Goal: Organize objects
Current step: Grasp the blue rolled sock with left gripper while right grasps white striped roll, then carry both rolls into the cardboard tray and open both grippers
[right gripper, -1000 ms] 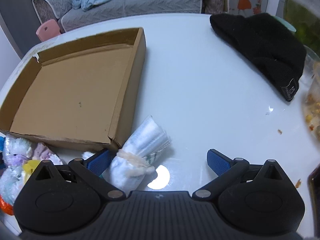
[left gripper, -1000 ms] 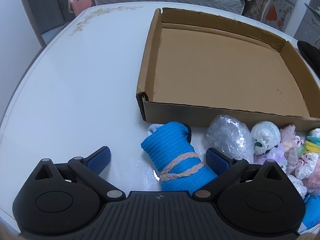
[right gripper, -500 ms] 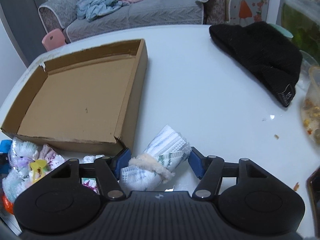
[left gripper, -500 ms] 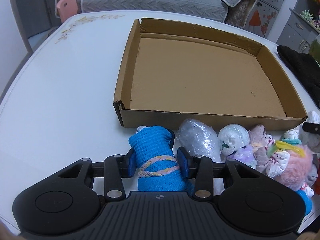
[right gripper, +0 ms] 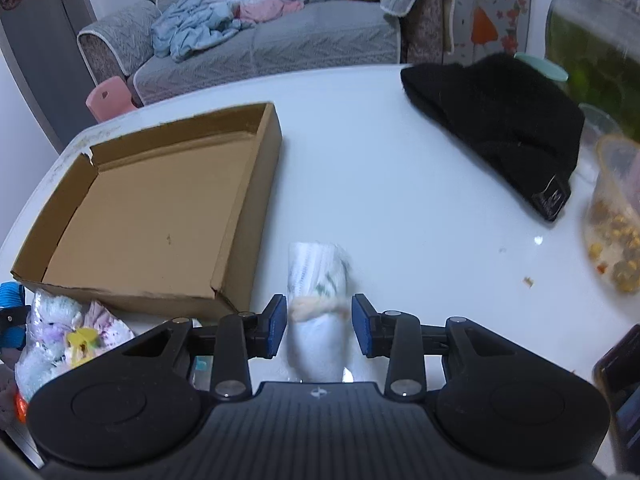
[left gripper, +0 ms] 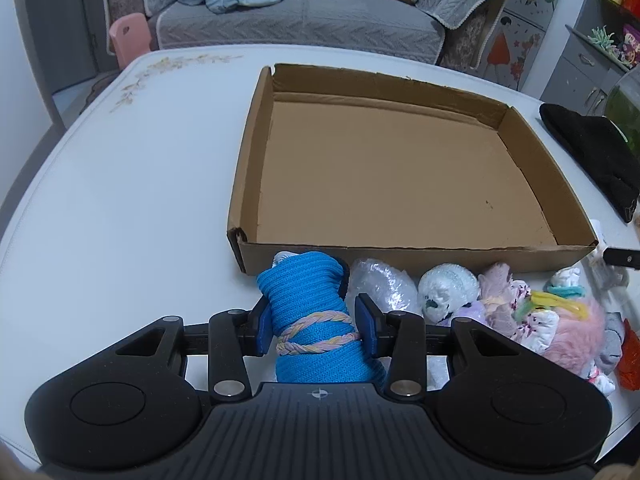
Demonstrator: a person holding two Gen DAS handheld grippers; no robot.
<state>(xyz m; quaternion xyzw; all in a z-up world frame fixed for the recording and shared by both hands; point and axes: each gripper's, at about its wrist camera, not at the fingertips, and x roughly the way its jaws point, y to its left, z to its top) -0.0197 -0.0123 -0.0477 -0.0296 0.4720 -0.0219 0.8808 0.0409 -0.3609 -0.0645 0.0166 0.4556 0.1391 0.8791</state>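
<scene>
Left gripper [left gripper: 316,322] pinched the blue knitted roll [left gripper: 310,312] just before the cardboard tray [left gripper: 400,252] on the tabletop [left gripper: 120,200]. Right gripper [right gripper: 319,328], its jaws just closed in, clamped the white cloth roll [right gripper: 318,280] beside the tray's corner.

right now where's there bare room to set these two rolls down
The cardboard box is bare inside. The white table is bare left of the box, and between the box and the black hat. It is crowded along the box's near wall, where the wrapped bundles lie packed together.
</scene>
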